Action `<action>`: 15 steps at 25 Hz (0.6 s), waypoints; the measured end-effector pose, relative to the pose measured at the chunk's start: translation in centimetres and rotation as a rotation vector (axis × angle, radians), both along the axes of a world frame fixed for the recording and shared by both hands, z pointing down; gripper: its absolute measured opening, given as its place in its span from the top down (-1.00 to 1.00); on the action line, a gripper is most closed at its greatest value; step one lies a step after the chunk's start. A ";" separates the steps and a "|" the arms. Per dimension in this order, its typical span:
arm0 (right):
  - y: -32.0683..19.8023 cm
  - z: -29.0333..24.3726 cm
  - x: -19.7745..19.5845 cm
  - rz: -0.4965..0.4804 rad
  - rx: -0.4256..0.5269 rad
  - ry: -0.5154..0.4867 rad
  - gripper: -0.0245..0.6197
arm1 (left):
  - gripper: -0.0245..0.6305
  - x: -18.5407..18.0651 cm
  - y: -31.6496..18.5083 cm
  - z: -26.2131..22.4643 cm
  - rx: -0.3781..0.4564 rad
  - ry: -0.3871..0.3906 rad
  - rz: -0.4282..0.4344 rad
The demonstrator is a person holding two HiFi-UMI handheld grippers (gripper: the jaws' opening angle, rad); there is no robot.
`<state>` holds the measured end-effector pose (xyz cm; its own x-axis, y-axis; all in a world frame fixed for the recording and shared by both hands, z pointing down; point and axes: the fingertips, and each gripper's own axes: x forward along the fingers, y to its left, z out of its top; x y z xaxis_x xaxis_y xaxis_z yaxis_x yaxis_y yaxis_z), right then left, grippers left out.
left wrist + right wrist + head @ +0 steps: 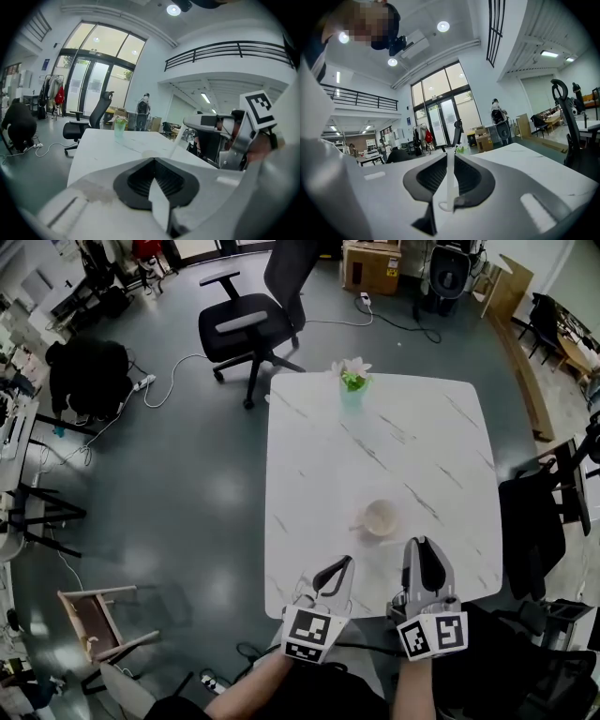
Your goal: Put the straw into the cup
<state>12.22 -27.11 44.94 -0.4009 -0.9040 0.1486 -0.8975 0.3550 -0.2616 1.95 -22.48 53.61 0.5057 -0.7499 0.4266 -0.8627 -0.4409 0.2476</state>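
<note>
A pale paper cup (pixel 381 517) stands on the white marble table (pixel 422 427), near its front edge. My right gripper (pixel 422 544) hovers just right of and nearer than the cup. In the right gripper view the jaws (pixel 450 158) are shut on a thin white straw (pixel 449 183) that stands upright between the pads. My left gripper (pixel 343 564) sits left of the right one, short of the cup, jaws shut with nothing in them. In the left gripper view the straw (pixel 178 140) slants down toward the cup (pixel 149 153), just beyond the jaw tips (pixel 153 160).
A small vase of flowers (pixel 353 381) stands at the table's far edge. A black office chair (pixel 253 324) is beyond the table, another dark chair (pixel 539 521) at its right side. Cables and a small wooden stool (pixel 98 620) lie on the floor to the left.
</note>
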 end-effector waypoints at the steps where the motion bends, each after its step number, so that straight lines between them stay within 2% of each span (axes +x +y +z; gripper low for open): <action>1: -0.4 0.2 0.0 -0.004 -0.002 0.001 0.77 | 0.92 0.0 -0.2 0.1 -0.005 -0.002 -0.003; 15: -5.8 5.5 0.2 -0.030 -0.094 0.017 0.77 | 0.92 0.3 -2.4 2.6 -0.091 -0.020 -0.041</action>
<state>12.41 -32.88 50.48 -0.4238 -0.8736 0.2392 -0.8917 0.3561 -0.2795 2.29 -24.92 56.26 0.4659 -0.7272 0.5041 -0.8848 -0.3817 0.2673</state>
